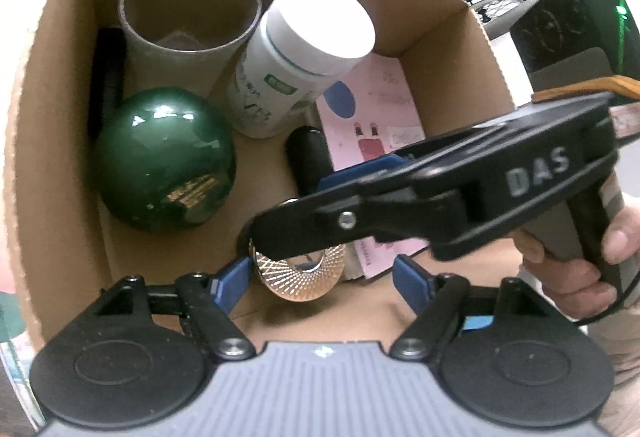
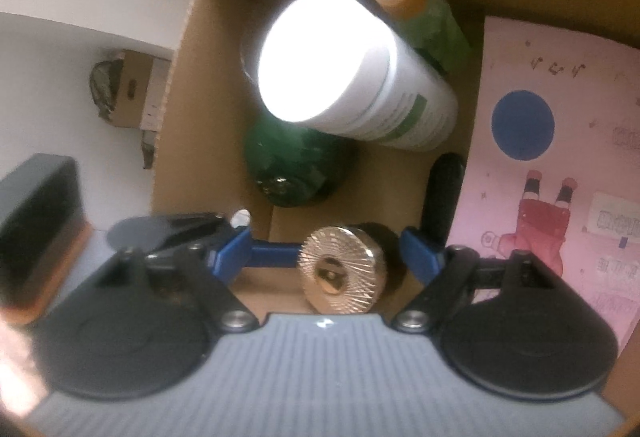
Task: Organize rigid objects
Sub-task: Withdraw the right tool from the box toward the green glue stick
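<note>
A round gold-faced cap (image 2: 340,271), finely ribbed with a shiny centre, sat in the cardboard box (image 1: 52,85) right between the blue fingers (image 2: 236,253) of the right gripper (image 2: 326,251). Those fingers were spread wide, clear of the cap on both sides. In the left wrist view the same cap (image 1: 302,267) lay between the spread fingers (image 1: 232,279) of the left gripper (image 1: 320,277), with the right gripper's black nose (image 1: 304,217) reaching in just above it.

Beyond the fingers, a dark green ball (image 1: 164,157) rested off to the left on the box floor. A white bottle (image 1: 296,65) with a white lid leaned beside it, and a clear cup (image 1: 180,37) stood behind. A short black cylinder (image 1: 306,157) lay near the middle, touching a pink printed card (image 1: 376,117) on the right. From the right wrist, an orange-necked green bottle (image 2: 416,9) showed in the far corner.
</note>
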`<action>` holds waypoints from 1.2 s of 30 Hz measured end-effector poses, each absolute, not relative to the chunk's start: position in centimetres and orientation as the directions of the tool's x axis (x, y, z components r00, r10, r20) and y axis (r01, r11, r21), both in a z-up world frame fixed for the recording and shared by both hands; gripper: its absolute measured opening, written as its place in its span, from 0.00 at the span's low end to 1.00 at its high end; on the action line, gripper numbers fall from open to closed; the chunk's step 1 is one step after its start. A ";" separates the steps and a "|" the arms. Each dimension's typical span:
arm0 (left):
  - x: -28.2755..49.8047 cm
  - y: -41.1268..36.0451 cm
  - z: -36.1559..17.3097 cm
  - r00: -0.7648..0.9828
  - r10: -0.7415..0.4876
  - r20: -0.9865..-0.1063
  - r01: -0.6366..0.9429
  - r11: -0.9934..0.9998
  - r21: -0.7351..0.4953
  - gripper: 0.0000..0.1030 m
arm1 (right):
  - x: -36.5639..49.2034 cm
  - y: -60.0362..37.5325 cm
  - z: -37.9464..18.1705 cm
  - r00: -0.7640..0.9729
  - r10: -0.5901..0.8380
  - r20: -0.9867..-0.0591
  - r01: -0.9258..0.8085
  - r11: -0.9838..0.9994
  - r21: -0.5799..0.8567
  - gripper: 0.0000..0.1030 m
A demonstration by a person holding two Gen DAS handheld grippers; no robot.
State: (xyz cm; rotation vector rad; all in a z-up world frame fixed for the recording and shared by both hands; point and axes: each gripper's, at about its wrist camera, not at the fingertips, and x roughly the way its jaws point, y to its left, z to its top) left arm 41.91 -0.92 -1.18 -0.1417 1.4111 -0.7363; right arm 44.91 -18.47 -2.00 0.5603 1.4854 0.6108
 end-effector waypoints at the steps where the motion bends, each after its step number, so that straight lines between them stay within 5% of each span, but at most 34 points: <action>1: 41.9 -1.0 -1.0 -0.022 -0.548 -0.836 0.378 0.770 -0.514 0.76 | 44.9 -18.6 -1.8 -0.001 0.685 -0.728 -0.029 0.728 0.685 0.79; 19: 38.6 -0.8 4.9 0.139 -0.578 -0.804 0.509 0.738 -0.443 0.83 | 42.6 -23.3 2.0 0.147 0.724 -0.674 -0.029 0.684 0.729 0.81; 36: 26.7 5.3 16.1 0.457 -0.691 -0.560 0.578 0.709 -0.403 0.87 | 30.9 -31.3 18.9 0.562 0.699 -0.443 -0.180 0.626 0.759 0.86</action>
